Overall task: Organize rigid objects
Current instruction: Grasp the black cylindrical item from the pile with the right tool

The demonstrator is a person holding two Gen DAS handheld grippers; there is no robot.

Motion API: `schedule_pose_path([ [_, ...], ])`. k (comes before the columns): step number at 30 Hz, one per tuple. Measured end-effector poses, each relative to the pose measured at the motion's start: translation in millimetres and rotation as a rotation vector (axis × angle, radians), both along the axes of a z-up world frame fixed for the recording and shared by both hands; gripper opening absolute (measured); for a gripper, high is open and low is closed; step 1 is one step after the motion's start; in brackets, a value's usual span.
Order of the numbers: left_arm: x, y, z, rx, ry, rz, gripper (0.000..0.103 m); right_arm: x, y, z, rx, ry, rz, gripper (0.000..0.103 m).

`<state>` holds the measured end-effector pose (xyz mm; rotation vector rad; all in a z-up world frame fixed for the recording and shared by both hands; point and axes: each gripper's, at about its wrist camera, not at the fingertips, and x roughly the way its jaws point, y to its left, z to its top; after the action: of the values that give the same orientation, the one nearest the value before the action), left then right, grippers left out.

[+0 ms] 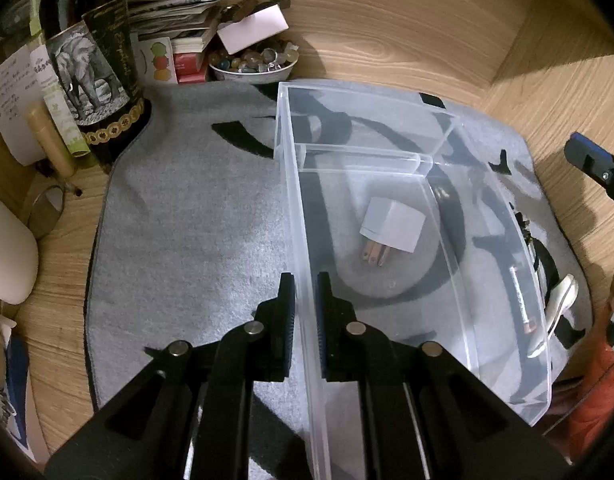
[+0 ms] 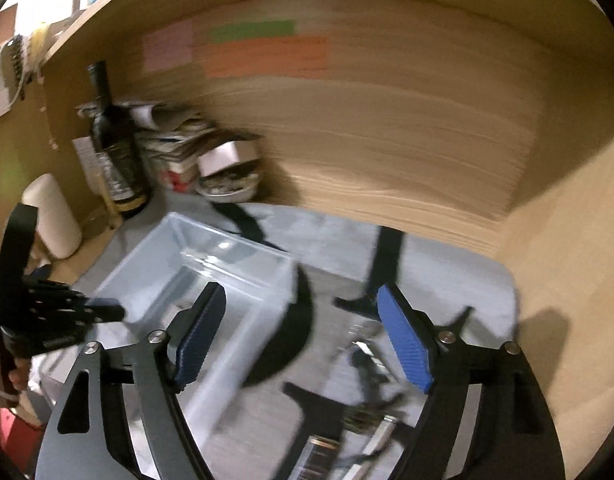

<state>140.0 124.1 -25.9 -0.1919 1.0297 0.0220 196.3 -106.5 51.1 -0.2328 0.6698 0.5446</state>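
Note:
A clear plastic box (image 1: pixel 291 184) with dividers sits on a grey mat (image 1: pixel 187 220). My left gripper (image 1: pixel 305 282) is shut on the box's left wall, one finger outside and one inside. A white plug adapter (image 1: pixel 393 226) lies in the box's big compartment. Along the box's right side lie a thin battery-like stick (image 1: pixel 521 300) and a white spoon-shaped piece (image 1: pixel 559 312). My right gripper (image 2: pixel 303 336) is open with nothing between its blue pads, raised over the mat to the right of the box (image 2: pixel 227 264). Blurred small items (image 2: pixel 367 364) lie below it.
A dark bottle with an elephant label (image 1: pixel 87 68), a paper stack (image 1: pixel 175 12) and a bowl of beads (image 1: pixel 253 62) crowd the back left corner. A wooden wall (image 1: pixel 387 20) closes the back and right. A white rounded object (image 1: pixel 7 252) stands at the left.

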Motion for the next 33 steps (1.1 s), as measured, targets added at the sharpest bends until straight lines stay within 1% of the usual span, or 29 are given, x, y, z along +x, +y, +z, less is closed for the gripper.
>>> schedule_pose_path([
  [4, 0, 0, 0, 0.005, 0.002, -0.002, 0.008, 9, -25, -3, -0.014, 0.001, -0.069, 0.077],
  [8, -1, 0, 0, 0.001, 0.001, -0.001, 0.008, 26, -45, -14, -0.021, 0.04, -0.123, 0.077],
  [12, 0, 0, 0, -0.002, 0.001, -0.002, 0.009, 42, -54, -40, -0.03, 0.126, -0.146, 0.077],
  [15, -1, 0, 0, -0.002, 0.0, -0.002, 0.009, 50, -53, -61, -0.045, 0.186, -0.139, 0.077],
  [18, -1, 0, 0, -0.003, 0.0, -0.002, 0.009, 54, -46, -77, -0.066, 0.226, -0.12, 0.076],
  [19, -1, 0, 0, -0.003, 0.0, -0.002, 0.009, 55, -44, -81, -0.073, 0.241, -0.107, 0.075],
  [21, -1, 0, 0, -0.003, 0.0, -0.002, 0.009, 55, -38, -87, -0.097, 0.26, -0.087, 0.062],
  [22, -1, 0, 0, -0.003, -0.001, -0.002, 0.009, 55, -36, -89, -0.106, 0.27, -0.074, 0.05],
  [23, -1, 0, 0, -0.002, 0.0, -0.002, 0.009, 54, -34, -90, -0.107, 0.278, -0.061, 0.045],
  [24, -1, 0, 0, -0.002, -0.001, -0.002, 0.009, 53, -33, -91, -0.109, 0.282, -0.055, 0.043],
  [26, -1, 0, 0, -0.002, 0.0, -0.003, 0.009, 49, -31, -92, -0.117, 0.279, -0.046, 0.036],
  [27, -1, 0, 0, -0.001, 0.0, -0.003, 0.009, 48, -30, -93, -0.12, 0.283, -0.038, 0.034],
  [33, -1, -2, 0, -0.003, -0.002, -0.001, 0.009, 50, -22, -104, -0.181, 0.293, -0.052, 0.034],
])
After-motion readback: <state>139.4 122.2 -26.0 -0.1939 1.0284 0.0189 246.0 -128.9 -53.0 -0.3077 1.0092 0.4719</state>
